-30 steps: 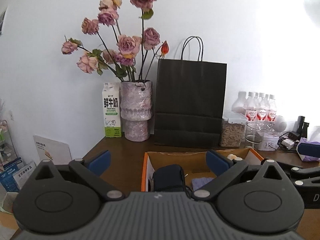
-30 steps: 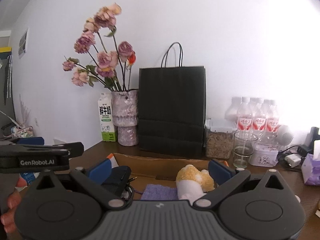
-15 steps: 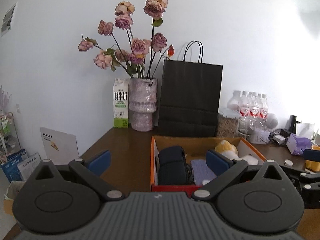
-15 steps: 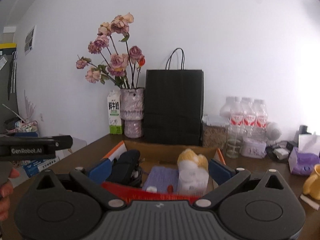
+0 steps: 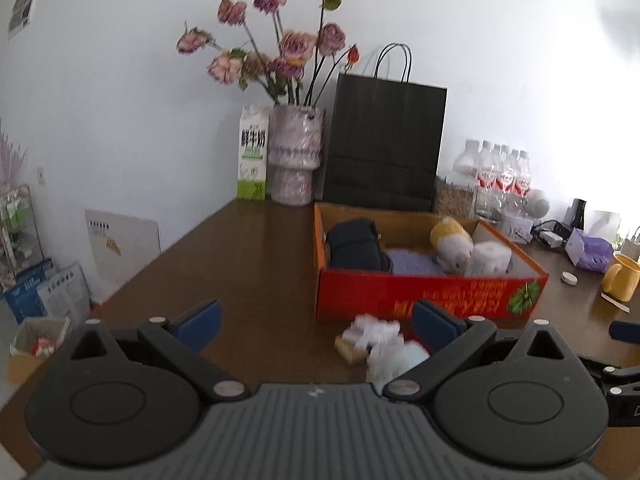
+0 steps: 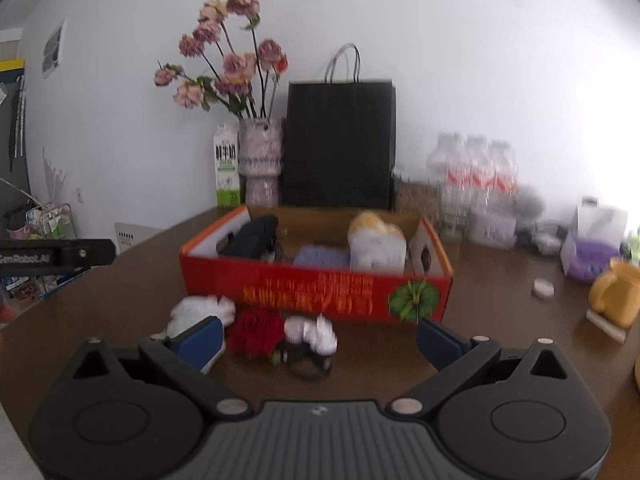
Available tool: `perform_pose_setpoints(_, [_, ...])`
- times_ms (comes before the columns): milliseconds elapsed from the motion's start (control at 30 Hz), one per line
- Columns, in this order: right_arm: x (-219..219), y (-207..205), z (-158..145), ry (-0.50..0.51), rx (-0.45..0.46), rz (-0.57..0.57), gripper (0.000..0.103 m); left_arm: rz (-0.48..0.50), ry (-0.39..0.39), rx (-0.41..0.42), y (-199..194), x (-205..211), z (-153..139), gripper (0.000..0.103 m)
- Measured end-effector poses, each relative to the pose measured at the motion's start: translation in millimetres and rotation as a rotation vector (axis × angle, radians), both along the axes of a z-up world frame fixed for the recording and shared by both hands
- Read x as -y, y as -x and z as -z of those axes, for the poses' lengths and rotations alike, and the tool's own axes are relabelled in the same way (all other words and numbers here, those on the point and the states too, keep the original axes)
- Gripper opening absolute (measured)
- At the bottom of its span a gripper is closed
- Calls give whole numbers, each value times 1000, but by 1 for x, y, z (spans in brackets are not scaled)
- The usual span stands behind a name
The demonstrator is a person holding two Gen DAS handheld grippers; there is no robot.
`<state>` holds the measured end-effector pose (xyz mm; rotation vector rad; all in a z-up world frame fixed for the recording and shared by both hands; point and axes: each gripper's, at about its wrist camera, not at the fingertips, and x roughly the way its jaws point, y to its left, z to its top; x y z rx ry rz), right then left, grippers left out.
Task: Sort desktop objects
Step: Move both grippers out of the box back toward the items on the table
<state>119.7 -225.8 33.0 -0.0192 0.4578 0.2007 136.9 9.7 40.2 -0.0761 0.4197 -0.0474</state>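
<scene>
dark wooden table (image 5: 248, 256), red box (image 5: 428, 294), vase (image 5: 295, 154), milk carton (image 5: 253, 154), black bag (image 5: 386, 140), yellow mug (image 5: 620, 276)

Red box (image 6: 312, 292) with yellow lettering, black bag (image 6: 340, 144), possibly yellow mug (image 6: 614, 298)

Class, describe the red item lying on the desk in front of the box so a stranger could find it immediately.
Start at the red cardboard box in the middle of the brown desk. Just in front of its printed side lies a small heap of loose items. The red item sits mid-heap, between a white crumpled piece and a smaller white piece; it is the only deep red one.
</scene>
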Motion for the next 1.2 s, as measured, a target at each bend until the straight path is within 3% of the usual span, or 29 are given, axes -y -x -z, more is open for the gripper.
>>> perform_pose_setpoints(433, [7,2,37,-3,-113,44,103,28,-24,-84,4,-1,28,103])
perform_pose_setpoints(1200, [14,-28,53,9,-174,48,103,116,-56,-158,-34,45,48,103])
